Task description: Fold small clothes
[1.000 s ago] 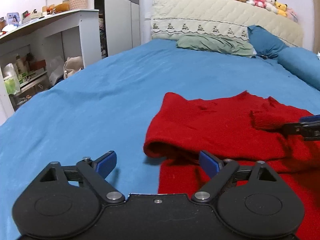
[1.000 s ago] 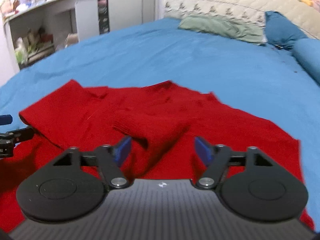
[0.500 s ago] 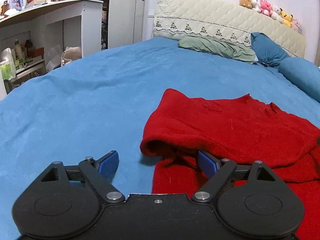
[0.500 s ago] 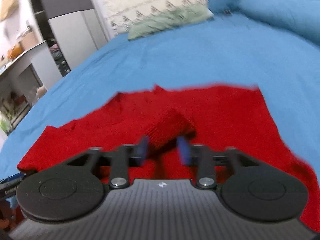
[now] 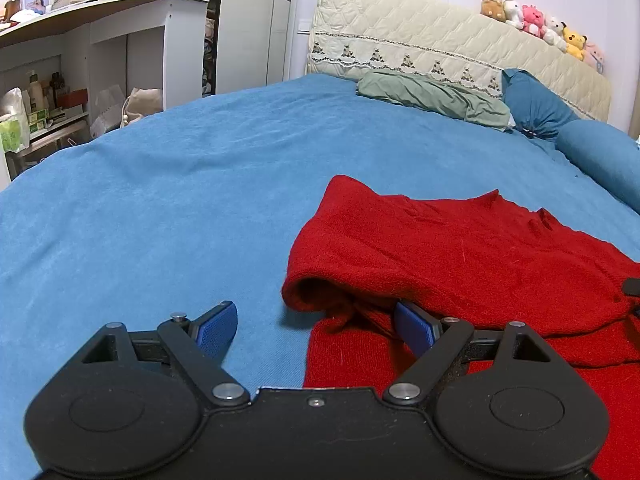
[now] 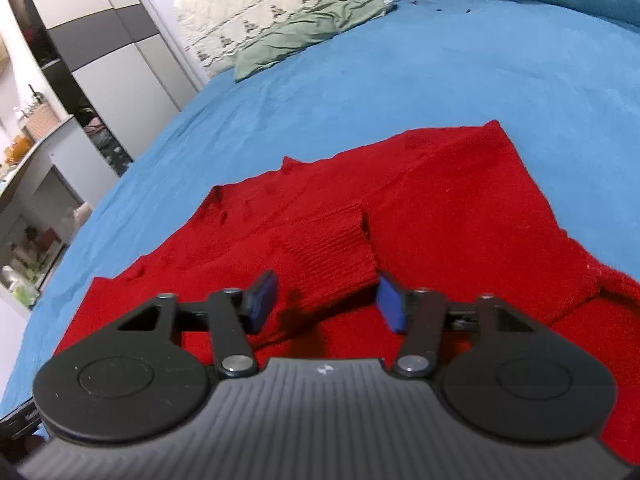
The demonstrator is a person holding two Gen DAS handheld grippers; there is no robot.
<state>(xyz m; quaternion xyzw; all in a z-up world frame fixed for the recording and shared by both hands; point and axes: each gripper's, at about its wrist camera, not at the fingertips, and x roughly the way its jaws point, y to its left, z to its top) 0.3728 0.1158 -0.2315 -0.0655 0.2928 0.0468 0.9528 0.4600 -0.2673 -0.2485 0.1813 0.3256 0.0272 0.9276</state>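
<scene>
- Red sweater (image 5: 460, 256): lies partly folded on the blue bedspread (image 5: 180, 184).
- Left gripper (image 5: 316, 326): jaws wide, straddling the sweater's near edge, gripping nothing.
- Right gripper (image 6: 326, 300): jaws have just been closing; ribbed cuff (image 6: 332, 248) between them, not clamped.

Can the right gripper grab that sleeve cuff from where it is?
Probably yes. The cuff already lies between the right gripper's fingers, which have just been closing, with nothing in the way. One pad looks to touch it; the other still shows a gap.
</scene>
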